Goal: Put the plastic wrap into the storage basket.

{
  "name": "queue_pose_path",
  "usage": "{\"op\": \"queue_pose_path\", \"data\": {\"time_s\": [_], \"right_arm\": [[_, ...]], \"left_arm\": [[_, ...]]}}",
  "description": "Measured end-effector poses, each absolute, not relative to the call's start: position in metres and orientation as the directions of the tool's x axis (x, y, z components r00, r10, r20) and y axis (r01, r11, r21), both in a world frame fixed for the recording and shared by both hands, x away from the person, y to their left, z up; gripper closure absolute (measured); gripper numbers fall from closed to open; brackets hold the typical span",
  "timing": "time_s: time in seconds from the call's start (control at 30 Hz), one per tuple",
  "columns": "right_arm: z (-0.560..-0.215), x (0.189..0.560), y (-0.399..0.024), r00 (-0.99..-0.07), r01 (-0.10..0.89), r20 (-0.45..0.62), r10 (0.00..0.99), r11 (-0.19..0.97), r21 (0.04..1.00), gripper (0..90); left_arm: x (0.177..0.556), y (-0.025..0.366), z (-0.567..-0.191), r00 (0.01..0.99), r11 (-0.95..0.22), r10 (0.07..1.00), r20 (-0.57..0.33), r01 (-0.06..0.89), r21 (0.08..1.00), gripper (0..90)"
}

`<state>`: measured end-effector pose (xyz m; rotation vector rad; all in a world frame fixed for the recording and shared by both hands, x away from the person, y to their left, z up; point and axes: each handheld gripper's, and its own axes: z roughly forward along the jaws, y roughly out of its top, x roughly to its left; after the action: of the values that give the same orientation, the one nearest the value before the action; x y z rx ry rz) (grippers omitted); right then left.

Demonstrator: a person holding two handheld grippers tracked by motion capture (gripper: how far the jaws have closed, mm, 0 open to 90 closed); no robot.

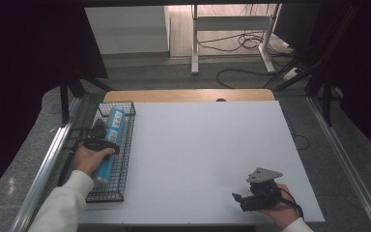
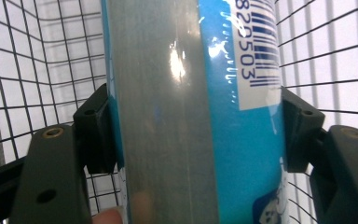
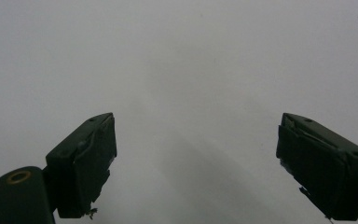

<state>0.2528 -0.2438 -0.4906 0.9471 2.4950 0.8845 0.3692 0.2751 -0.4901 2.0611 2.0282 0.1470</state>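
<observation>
Where the blue can (image 1: 110,145) lies, at the left of the high view, it rests lengthwise inside the black wire basket (image 1: 125,145), its far end toward the upper left of the frame and its near end toward the lower left. Your left gripper (image 1: 98,136) is clamped across the can's middle; in the left gripper view the two black pads (image 2: 98,135) press against opposite sides of the blue can (image 2: 242,154), which runs from the top to the bottom of that frame with a silvery strip on its left half and a white barcode label (image 2: 256,51) at the upper right. Behind it the wire basket (image 2: 37,70) shows as a grid on both sides. A fingertip of yours (image 2: 107,217) shows at the bottom edge, just left of the can.

Your left hand (image 1: 89,159) comes in from the lower left, in a white sleeve (image 1: 63,205), and sits over the basket's near half.

Your right gripper (image 1: 251,195) lies low at the lower right of the high view, on the white table (image 1: 207,154), well apart from the basket. In the right gripper view its jaws stand wide apart with nothing between them, only the pale table surface (image 3: 191,70) beyond.
</observation>
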Motion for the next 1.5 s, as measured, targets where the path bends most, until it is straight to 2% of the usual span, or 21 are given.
{"op": "queue_pose_path", "data": {"time_s": [0.27,0.37,0.4,0.57,0.83,1.0,1.23,1.37,1.5], "right_arm": [[-0.491,0.253,-0.244,-0.724,0.482,-0.081,0.685,0.586,0.651,12.6],[-0.491,0.253,-0.244,-0.724,0.483,-0.081,0.685,0.587,0.650,12.6],[-0.491,0.253,-0.244,-0.725,0.482,-0.081,0.684,0.588,0.650,12.6],[-0.491,0.252,-0.244,-0.723,0.483,-0.082,0.686,0.587,0.650,12.6],[-0.491,0.251,-0.244,-0.725,0.480,-0.085,0.684,0.589,0.650,12.6],[-0.491,0.250,-0.245,-0.719,0.486,-0.084,0.689,0.586,0.648,12.6],[-0.490,0.248,-0.247,-0.712,0.488,-0.088,0.696,0.582,0.650,12.5],[-0.490,0.248,-0.248,-0.710,0.487,-0.089,0.699,0.579,0.654,12.6],[-0.490,0.248,-0.249,-0.711,0.480,-0.094,0.697,0.578,0.660,12.6]], "left_arm": [[0.371,0.277,-0.501,0.019,0.001,0.996,-0.092,0.977,0.213,30.3],[0.372,0.277,-0.501,0.009,0.013,0.993,-0.115,0.982,0.188,29.8],[0.372,0.278,-0.498,0.012,0.013,0.992,-0.129,0.981,0.192,26.4],[0.363,0.277,-0.471,0.048,0.021,0.973,-0.228,0.957,0.290,17.9],[0.339,0.270,-0.441,0.138,-0.024,0.961,-0.241,0.905,0.424,11.5],[0.318,0.268,-0.426,0.213,-0.050,0.942,-0.259,0.853,0.519,11.3],[0.279,0.249,-0.415,0.373,-0.120,0.885,-0.279,0.761,0.637,12.6],[0.259,0.231,-0.418,0.465,-0.176,0.844,-0.269,0.713,0.679,13.7],[0.246,0.213,-0.428,0.515,-0.227,0.822,-0.242,0.687,0.691,15.0]]}}
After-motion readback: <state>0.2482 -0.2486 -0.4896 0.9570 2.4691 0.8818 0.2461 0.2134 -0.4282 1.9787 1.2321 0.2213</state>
